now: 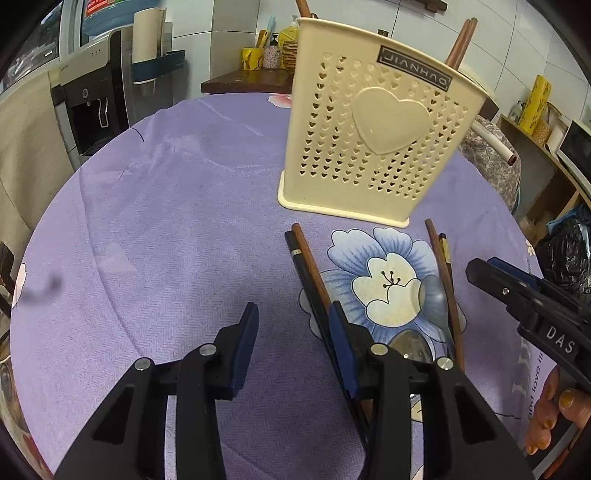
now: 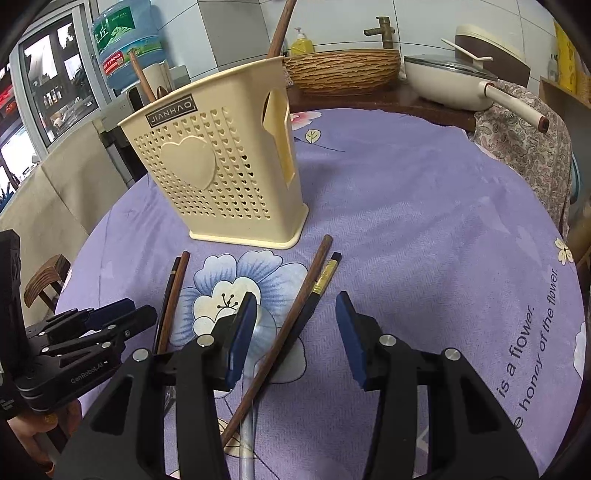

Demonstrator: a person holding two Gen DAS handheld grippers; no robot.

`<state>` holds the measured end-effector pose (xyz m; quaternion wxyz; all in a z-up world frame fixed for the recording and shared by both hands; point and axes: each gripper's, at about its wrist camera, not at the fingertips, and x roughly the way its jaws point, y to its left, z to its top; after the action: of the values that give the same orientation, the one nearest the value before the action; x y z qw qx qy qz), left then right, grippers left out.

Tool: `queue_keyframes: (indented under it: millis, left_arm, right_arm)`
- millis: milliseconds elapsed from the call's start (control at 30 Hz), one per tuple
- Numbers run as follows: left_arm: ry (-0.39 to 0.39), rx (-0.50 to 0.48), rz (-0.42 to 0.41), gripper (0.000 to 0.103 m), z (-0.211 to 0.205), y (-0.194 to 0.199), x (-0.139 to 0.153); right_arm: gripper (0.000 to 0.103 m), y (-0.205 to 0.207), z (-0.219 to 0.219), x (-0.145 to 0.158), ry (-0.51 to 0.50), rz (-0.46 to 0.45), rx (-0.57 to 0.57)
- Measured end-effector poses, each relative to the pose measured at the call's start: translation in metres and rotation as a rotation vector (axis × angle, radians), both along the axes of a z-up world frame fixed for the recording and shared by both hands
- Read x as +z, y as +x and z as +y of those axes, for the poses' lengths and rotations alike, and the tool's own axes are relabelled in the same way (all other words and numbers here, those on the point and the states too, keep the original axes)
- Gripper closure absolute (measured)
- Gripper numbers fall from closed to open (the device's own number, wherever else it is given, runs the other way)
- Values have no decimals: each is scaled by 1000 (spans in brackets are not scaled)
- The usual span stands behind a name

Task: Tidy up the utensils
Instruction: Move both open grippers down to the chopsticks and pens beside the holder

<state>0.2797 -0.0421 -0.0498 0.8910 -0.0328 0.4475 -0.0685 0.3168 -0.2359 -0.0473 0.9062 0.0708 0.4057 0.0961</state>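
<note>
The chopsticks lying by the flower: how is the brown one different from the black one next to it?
The brown chopstick is plain reddish wood; the black chopstick is dark with a gold band near its end. The brown one reaches closer to the cream holder. Both lie flat on the purple cloth, side by side.

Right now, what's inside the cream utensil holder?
Brown wooden sticks, likely chopsticks, poke above the rim of the cream utensil holder. Its perforated walls hide their lower ends and anything shorter inside.

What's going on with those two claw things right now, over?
Left gripper and right gripper: jaws open, empty. Chopsticks and spoon loose on cloth, cream holder upright beyond. Path clear.
</note>
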Motion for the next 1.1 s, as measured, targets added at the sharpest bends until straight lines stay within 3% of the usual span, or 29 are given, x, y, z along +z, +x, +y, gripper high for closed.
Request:
queue_keyframes:
  millis: [467, 767, 933, 1100]
  left_arm:
    - [64, 14, 12, 64, -3, 1, -7]
    - [40, 39, 39, 67, 10, 19, -5]
    - [4, 56, 58, 71, 21, 25, -4]
    - [2, 54, 50, 72, 21, 24, -5]
  right_arm:
    - [58, -2, -2, 2, 7, -5, 0]
    - [58, 7, 8, 4, -60, -8, 10]
    - [73, 27, 19, -2, -59, 32, 39]
    - [78, 39, 21, -15, -34, 97, 16]
